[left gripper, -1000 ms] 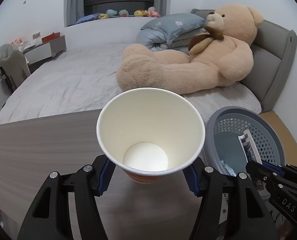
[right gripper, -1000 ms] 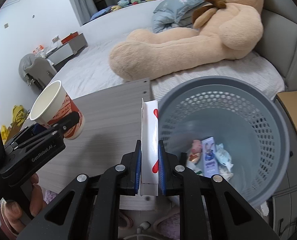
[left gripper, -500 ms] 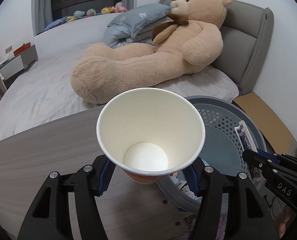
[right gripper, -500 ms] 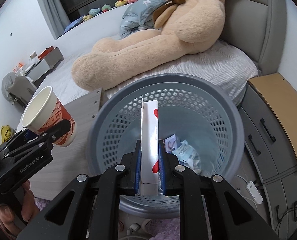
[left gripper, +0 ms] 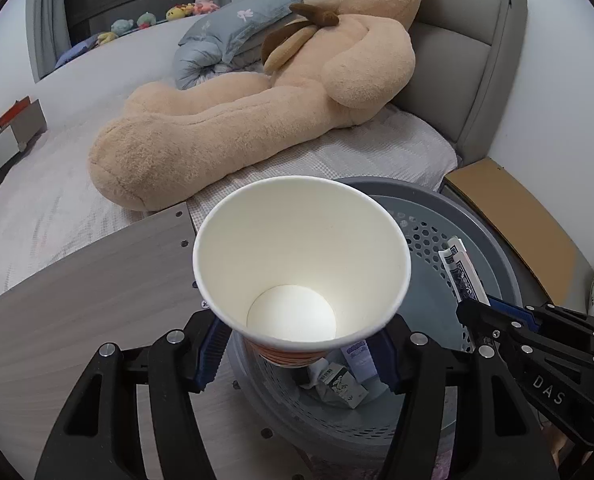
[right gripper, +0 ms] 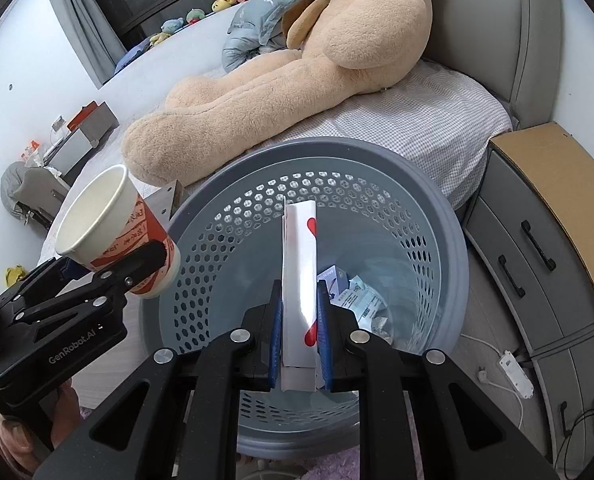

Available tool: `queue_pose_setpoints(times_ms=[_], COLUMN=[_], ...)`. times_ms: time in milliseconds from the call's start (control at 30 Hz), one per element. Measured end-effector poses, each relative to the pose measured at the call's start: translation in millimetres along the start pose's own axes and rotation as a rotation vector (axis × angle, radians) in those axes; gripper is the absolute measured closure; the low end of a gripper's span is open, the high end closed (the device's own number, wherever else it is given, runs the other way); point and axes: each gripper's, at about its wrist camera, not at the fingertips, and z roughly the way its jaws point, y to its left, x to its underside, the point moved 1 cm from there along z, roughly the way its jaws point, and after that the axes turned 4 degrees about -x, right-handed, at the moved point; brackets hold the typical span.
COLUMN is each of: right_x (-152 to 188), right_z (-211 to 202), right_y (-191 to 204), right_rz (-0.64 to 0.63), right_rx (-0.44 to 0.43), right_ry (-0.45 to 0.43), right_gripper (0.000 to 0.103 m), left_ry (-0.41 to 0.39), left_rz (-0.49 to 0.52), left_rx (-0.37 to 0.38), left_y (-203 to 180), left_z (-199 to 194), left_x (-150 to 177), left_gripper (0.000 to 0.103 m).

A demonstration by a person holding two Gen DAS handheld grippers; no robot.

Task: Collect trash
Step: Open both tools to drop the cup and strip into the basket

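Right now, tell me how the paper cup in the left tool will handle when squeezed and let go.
The paper cup looks empty, so probably very light. Its thin wall may dent if the left tool squeezes harder. Released beside the basket rim, its tapered round body could bounce or roll.

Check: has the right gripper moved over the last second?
Yes. The right gripper, shut on the white carton, moved from the table edge to above the grey basket.
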Motion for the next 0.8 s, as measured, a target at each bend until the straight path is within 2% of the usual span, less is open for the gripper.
queue_pose_setpoints(times_ms=[167,233,300,367,800], right_x=[-6,-6,-6,-6,-1], right_z=[4,5,4,2,-4], right_y=[-4,-5,-6,-6,-10], right_rz=[-0.001,-0.004,-0.007,-0.005,0.007], right_rx=[-0.003,-0.001,0.005,0.01,0.024], right_ry=[0.0,-0.001,-0.008,-0.023,-0.034], right_gripper=[0.087,0.085,0.071,0.063,0.062], left_ry=[0.007,0.008,0.005,0.002,0.001], left_rz=[0.008,0.005,0.005,0.006,-0.007], left_rx=[-0.006,-0.009,-0.013,-0.014,-0.025], left_y=[-5,-6,-7,-7,-5], left_z=[4,4,4,4,-2], left_x=[-4,-5,-6,-7,-5], left_gripper=[0.039,0.031,0.028,0.028,0.024])
